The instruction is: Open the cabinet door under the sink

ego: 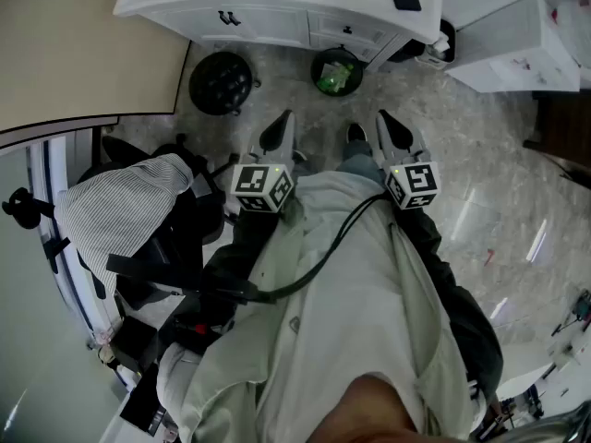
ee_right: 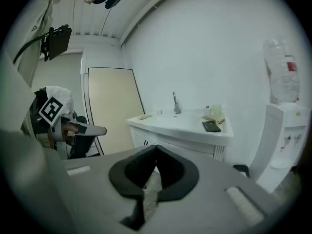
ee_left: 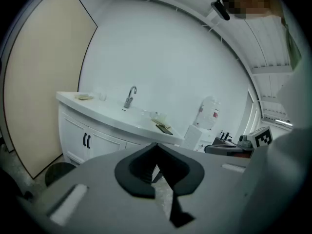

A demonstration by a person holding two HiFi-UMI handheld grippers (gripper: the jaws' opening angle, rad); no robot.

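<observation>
Left gripper & right gripper are held at frame centre, fingers pressed together, nothing gripped. Cabinet door, upper left, is seen shut, well apart: approach, grasp & pull all left.

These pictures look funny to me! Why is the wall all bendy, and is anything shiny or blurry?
Left gripper view: the wide lens bends the wall and sink cabinet into curves, the corners go black, and the nearby left gripper looks soft. Right gripper view: same bending and dark corners around the right gripper. Head view: sharper, with white glare streaks on the floor.
</observation>
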